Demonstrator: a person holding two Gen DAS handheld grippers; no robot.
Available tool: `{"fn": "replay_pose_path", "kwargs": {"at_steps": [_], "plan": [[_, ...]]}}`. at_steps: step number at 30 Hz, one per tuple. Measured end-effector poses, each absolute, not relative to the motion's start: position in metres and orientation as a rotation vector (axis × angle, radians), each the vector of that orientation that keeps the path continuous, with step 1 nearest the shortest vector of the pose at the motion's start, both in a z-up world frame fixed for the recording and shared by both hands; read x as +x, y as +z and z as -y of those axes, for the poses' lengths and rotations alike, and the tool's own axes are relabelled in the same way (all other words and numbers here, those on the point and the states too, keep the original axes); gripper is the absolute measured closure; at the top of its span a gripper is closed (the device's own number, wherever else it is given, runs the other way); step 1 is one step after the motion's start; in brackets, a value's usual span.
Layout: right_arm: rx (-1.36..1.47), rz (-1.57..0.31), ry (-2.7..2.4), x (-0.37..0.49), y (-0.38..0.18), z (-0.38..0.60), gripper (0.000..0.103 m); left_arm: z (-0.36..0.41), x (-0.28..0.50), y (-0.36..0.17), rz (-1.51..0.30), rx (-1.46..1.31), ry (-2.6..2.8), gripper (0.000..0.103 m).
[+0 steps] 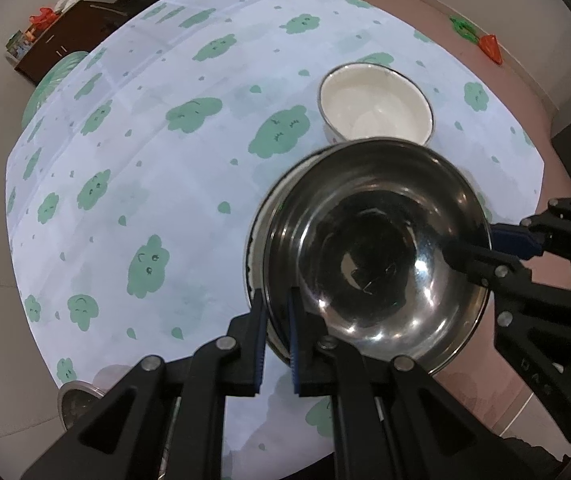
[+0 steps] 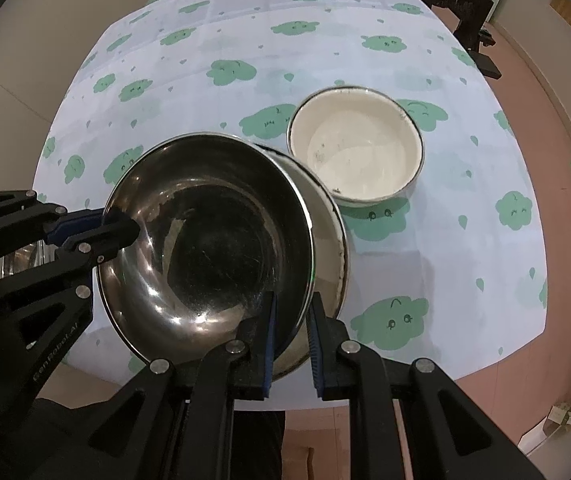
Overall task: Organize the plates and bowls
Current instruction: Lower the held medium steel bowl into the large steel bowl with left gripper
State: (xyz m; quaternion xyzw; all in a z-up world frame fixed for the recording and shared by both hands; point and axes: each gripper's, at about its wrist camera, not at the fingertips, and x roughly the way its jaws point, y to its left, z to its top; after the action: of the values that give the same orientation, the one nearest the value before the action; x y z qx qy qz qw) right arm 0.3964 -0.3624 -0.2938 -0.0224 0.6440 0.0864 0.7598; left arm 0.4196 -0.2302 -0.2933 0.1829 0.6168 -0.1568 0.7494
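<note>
Steel bowl (image 1: pixel 377 256) is up off the table, gripped on two sides of its rim. From the left wrist cam, the left gripper (image 1: pixel 277 312) has its blue pads pinched nearly together on the rim at about 7 o'clock of the bowl, one pad inside and one outside. The right gripper (image 1: pixel 481 248) comes in from 3 o'clock and bites the opposite rim the same way, jaws narrow with the rim between them.

Right wrist cam shows it mirrored: right gripper (image 2: pixel 290 320) clamped on the steel bowl's (image 2: pixel 205 236) rim at roughly 5 o'clock, left gripper (image 2: pixel 119 228) holding the rim at 9 o'clock.

Just under the steel bowl, peeking out toward 3 o'clock in the right cam, there's a second white dish (image 2: pixel 331 236) with a dark chipped rim. Can't tell if the steel bowl touches it or just hangs above.

A white bowl (image 2: pixel 355 146) sits upright on the table at 1 o'clock from the steel one, near it but apart, and looks empty. In the left cam it's at 12 o'clock of the steel bowl.

Table has a pale cloth (image 1: pixel 145 184) with green cloud faces. Another metal rim (image 1: pixel 75 400) pokes out at 8 o'clock in the left cam, mostly hidden by the gripper.
</note>
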Motion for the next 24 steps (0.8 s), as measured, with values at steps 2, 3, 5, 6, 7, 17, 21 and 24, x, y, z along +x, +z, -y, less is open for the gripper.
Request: {"fn": "replay_pose_path", "kwargs": {"at_steps": [2, 3, 5, 6, 7, 17, 21, 24], "plan": [[-0.050, -1.408, 0.189, 0.396, -0.296, 0.363, 0.086, 0.231, 0.419, -0.296, -1.354, 0.405, -0.343, 0.097], [-0.050, -1.410, 0.190, 0.395, -0.297, 0.363, 0.086, 0.232, 0.419, -0.297, -1.357, 0.407, -0.344, 0.097], [-0.054, -1.412, 0.189, 0.395, -0.299, 0.364, 0.086, 0.234, 0.419, -0.300, -1.360, 0.411, -0.347, 0.097], [-0.059, -1.416, 0.189, 0.395, -0.300, 0.364, 0.086, 0.235, 0.419, -0.301, -1.362, 0.416, -0.348, 0.097], [-0.062, -1.419, 0.189, 0.395, -0.301, 0.364, 0.086, 0.235, 0.419, -0.302, -1.365, 0.419, -0.346, 0.097], [-0.064, -1.431, 0.200, 0.400, -0.308, 0.364, 0.084, 0.233, 0.423, -0.313, -1.401, 0.408, -0.339, 0.096], [-0.050, -1.437, 0.198, 0.402, -0.310, 0.365, 0.084, 0.234, 0.424, -0.314, -1.411, 0.400, -0.345, 0.092], [-0.037, -1.435, 0.197, 0.403, -0.311, 0.366, 0.082, 0.234, 0.425, -0.314, -1.418, 0.388, -0.352, 0.085]]}}
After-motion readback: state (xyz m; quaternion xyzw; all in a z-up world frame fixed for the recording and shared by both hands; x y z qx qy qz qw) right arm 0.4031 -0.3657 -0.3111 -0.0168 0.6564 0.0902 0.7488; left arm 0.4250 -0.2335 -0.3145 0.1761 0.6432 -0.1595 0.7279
